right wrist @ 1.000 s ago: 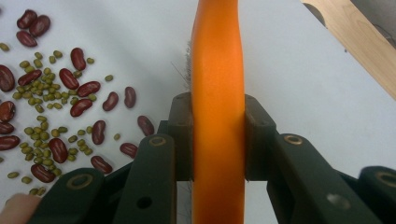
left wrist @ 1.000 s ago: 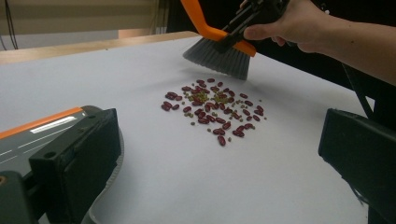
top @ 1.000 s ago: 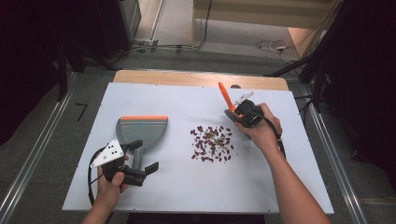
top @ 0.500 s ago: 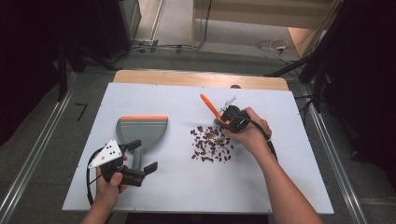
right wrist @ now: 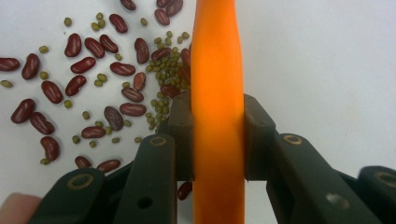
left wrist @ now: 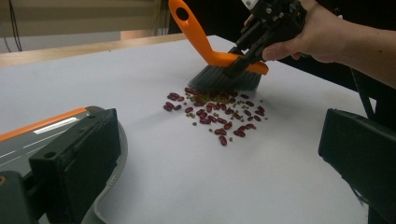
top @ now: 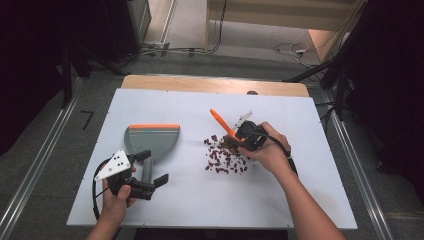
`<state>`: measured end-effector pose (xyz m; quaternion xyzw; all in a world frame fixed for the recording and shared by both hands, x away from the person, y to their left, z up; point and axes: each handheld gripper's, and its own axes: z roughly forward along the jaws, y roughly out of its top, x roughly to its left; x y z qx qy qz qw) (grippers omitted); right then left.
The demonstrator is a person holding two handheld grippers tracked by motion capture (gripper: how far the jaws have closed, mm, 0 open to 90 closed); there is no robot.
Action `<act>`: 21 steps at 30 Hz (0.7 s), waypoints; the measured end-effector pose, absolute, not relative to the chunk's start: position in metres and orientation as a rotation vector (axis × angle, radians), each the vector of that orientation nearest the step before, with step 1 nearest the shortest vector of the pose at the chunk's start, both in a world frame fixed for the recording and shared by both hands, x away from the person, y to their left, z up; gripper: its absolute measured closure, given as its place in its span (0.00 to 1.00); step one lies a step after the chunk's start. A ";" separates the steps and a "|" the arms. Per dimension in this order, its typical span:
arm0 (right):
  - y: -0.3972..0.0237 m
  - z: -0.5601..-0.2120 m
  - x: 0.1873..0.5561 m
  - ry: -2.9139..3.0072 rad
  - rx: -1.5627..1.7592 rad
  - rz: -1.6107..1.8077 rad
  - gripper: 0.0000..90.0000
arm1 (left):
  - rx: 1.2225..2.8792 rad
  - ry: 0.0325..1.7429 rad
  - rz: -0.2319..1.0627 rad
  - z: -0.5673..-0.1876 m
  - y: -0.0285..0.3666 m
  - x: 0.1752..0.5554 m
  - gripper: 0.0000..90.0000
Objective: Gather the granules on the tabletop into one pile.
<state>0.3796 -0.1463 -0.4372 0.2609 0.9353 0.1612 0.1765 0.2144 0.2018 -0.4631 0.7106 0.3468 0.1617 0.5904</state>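
Note:
Red kidney beans and small green beans [top: 225,157] lie scattered in a loose pile on the white tabletop [top: 310,195]. My right gripper [top: 241,139] is shut on the orange handle of a hand brush [top: 220,123]. In the left gripper view, the brush's grey bristles [left wrist: 219,79] rest at the far edge of the beans [left wrist: 215,112]. The right gripper view shows the handle [right wrist: 218,70] clamped between both jaws, beans [right wrist: 93,84] below. A grey dustpan [top: 152,139] with an orange lip lies left of the pile. My left gripper [top: 154,168] stands open by its handle, jaws wide apart [left wrist: 217,154].
The board's wooden far edge [top: 210,84] borders a floor with cables. Metal rails [top: 355,165] run along both sides of the table. Bare white surface lies in front of the beans and to the right.
My right hand has carried the brush left and slightly down, from the far right of the board to the bean pile. The left hand and the dustpan have stayed put.

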 end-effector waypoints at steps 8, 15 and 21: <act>-0.154 -0.429 0.390 2.605 0.773 0.517 0.77 | 1.643 0.811 0.380 -0.463 0.204 0.215 0.00; -0.140 -0.421 0.411 2.580 0.710 0.497 0.77 | 1.649 0.810 0.381 -0.463 0.204 0.215 0.00; -0.119 -0.431 0.422 2.584 0.634 0.422 0.77 | 1.643 0.813 0.379 -0.464 0.206 0.214 0.00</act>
